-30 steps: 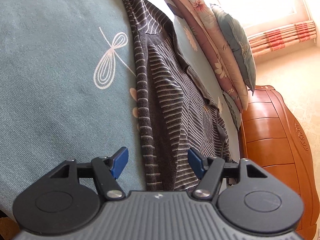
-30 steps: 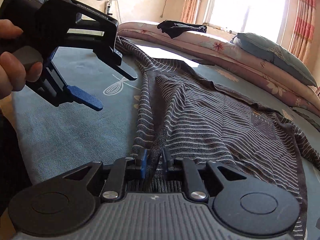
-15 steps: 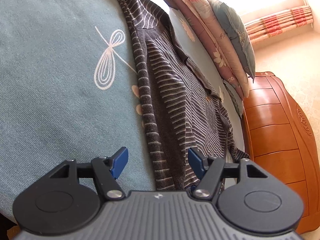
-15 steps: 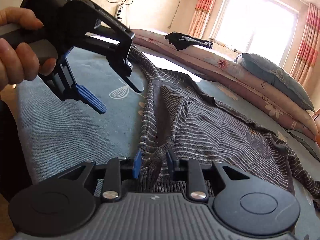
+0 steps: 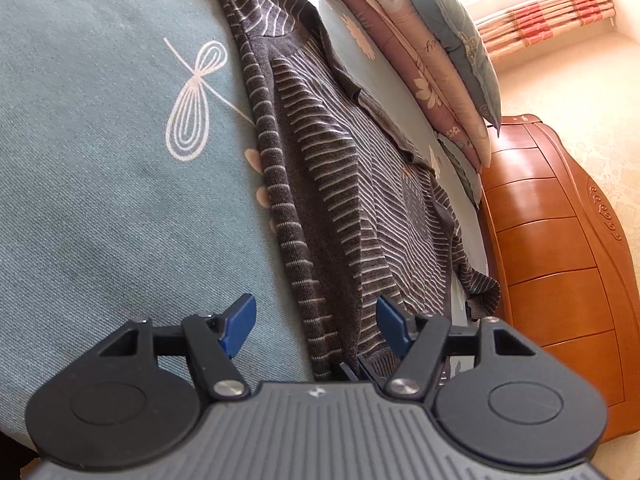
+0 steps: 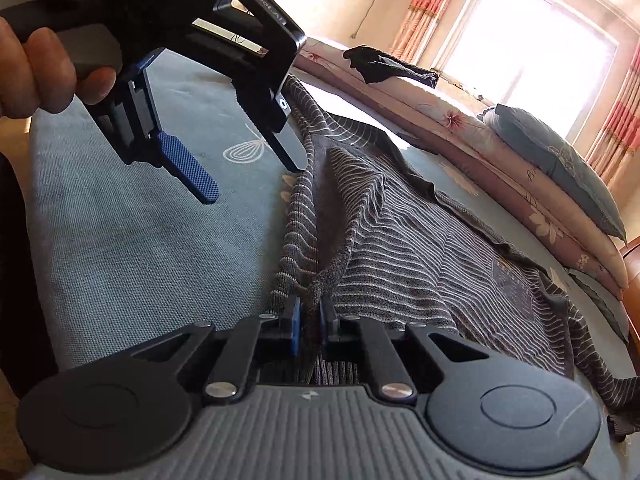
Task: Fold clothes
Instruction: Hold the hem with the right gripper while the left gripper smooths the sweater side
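Early in folding: striped sweater (image 6: pixel 420 264) lies spread across the bed (image 6: pixel 120 240), centre frame, one sleeve laid inward. Right gripper (image 6: pixel 310 316) jaws, just closing, pinch its near hem; left gripper (image 5: pixel 316 322), upper left, hangs wide, empty. Folds remain.

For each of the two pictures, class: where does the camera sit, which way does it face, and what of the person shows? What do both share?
Left wrist: on the left claw, open, facing down the striped sweater toward a wooden footboard; no body shows.
Right wrist: on the right claw, pinching the sweater's edge, facing the window; a hand shows.
Shared: sweater, bedspread, pillow.
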The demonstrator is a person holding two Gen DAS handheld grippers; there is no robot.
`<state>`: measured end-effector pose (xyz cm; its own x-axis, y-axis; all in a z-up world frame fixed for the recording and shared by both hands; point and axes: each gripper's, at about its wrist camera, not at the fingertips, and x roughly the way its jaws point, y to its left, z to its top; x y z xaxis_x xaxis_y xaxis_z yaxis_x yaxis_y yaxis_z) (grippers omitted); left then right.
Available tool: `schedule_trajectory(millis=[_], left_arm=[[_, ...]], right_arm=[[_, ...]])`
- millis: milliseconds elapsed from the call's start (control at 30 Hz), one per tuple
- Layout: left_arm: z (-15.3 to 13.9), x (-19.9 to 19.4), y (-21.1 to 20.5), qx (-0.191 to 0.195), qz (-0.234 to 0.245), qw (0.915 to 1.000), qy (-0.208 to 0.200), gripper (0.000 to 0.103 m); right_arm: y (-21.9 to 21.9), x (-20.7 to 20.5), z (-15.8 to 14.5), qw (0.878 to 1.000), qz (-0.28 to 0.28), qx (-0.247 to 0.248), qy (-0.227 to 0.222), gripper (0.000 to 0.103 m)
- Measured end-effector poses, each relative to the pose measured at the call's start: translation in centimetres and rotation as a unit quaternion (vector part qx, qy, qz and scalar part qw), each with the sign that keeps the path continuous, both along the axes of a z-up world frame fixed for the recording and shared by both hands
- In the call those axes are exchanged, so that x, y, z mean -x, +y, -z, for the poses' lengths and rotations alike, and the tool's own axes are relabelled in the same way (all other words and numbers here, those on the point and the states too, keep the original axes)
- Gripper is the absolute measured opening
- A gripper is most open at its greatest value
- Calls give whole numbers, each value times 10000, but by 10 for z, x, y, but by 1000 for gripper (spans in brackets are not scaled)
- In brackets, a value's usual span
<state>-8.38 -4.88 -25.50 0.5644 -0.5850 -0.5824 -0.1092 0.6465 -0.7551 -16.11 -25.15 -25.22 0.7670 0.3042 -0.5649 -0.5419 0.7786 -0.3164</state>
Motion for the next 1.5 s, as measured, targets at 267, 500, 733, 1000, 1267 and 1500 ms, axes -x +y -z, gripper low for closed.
schedule_trajectory(millis=[267,500,733,1000,1267,1500], left_arm=[[7,5,6,998,-270,9945,-179,68],[24,-6,2,895,-689,9935,113,68],[33,-10,20,820,-1133,9899,248,68],[12,-23,4,-319,-985,9946,-58,38],[-17,-32,-27,-1440,-539,9867,-527,26],[-24,-27,-4,-1379,-943,9844,-549,26]], right_arm=[[-53,-15,-37,9561,-134,-2765,962,8],[-51,-22,-27,9304,-382,-3261,1627,8],[-35,-24,-19,9388,-460,-2728,2052,17],[-67,-29,-37,9373,278,-3146,1473,33],[-63,-26,-35,9500,385,-2833,1256,36],[-22,-7,-33,9778,-355,-2008,487,32]])
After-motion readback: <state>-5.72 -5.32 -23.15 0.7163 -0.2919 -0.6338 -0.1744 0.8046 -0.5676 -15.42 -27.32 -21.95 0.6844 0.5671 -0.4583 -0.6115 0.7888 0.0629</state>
